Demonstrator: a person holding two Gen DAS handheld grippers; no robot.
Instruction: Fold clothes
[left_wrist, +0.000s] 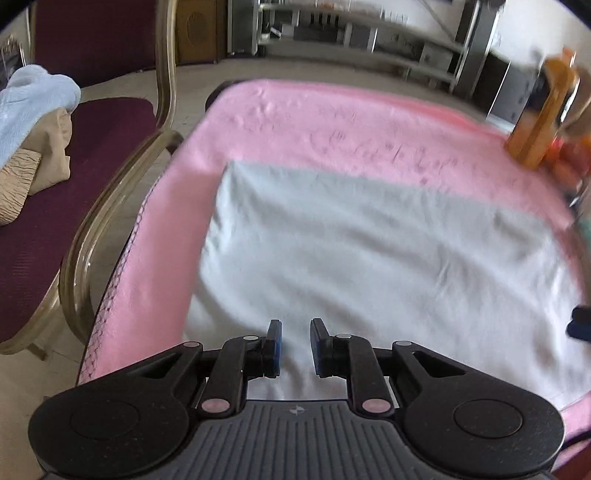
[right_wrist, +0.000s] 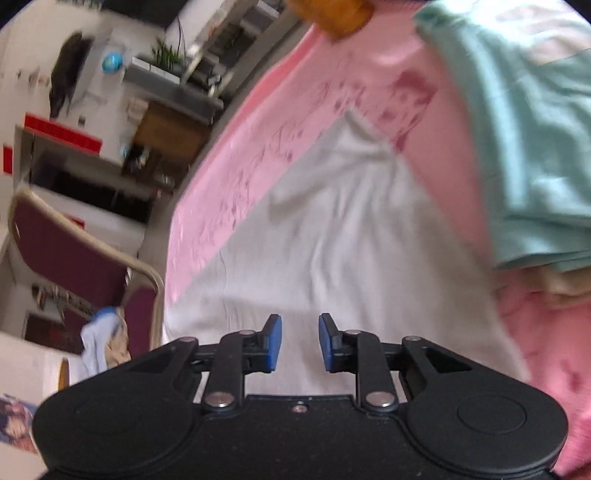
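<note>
White garment (left_wrist: 369, 266): spread flat on the pink cloth (left_wrist: 332, 122) covering the worktop, roughly rectangular, creased. Left gripper (left_wrist: 295, 345): jaws released, nothing between them, poised over the garment's near edge. Right gripper (right_wrist: 300, 343): jaws likewise parted and unloaded, above the same white garment (right_wrist: 332, 240). Folded mint-green clothes (right_wrist: 528, 147): stacked just beside the garment. Maroon chair (left_wrist: 92, 177): beside the worktop, bearing light blue and beige clothes (left_wrist: 33, 122). Orange container (left_wrist: 543, 118): far corner
</note>
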